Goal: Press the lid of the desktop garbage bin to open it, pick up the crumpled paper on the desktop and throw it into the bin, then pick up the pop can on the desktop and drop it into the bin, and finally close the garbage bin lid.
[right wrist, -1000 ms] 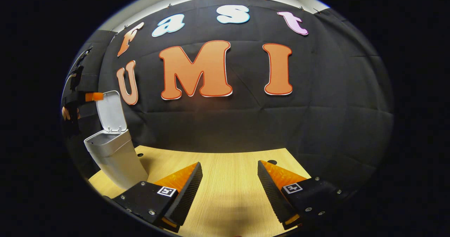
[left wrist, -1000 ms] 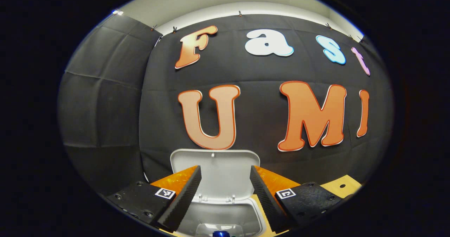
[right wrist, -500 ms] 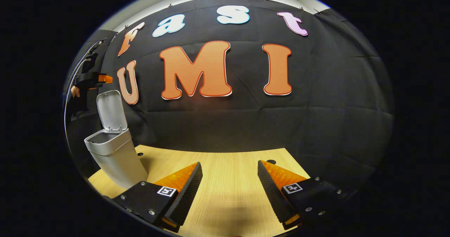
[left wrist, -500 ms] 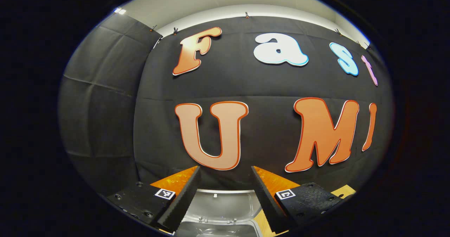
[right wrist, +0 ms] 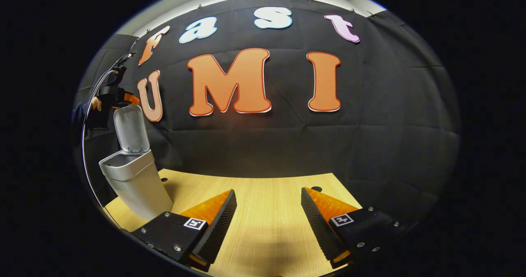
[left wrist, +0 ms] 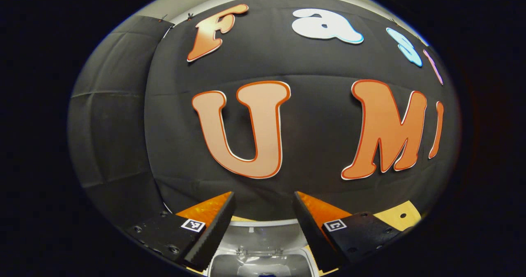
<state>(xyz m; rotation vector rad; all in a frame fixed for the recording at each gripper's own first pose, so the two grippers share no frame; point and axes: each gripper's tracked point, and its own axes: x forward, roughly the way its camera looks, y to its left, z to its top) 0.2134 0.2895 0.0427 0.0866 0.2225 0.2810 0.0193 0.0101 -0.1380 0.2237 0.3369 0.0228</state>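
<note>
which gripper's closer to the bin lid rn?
Left. The left gripper hangs open just above the raised lid of the bin; the right gripper sits open, low over the table, well off to the side.

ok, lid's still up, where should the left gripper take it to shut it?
Take the lid at its free top edge, coming from above and behind. It stands near upright, hinged at the bin rim, and the left gripper, open, hangs above that edge.

Left gripper (left wrist: pixel 263 227): jaws spread wide, nothing between them, bottom centre of left gripper view. It also sits far upper left in right gripper view, hand (right wrist: pixel 95 103) on it. Right gripper (right wrist: pixel 267 223): jaws wide apart, empty, bottom centre.
</note>
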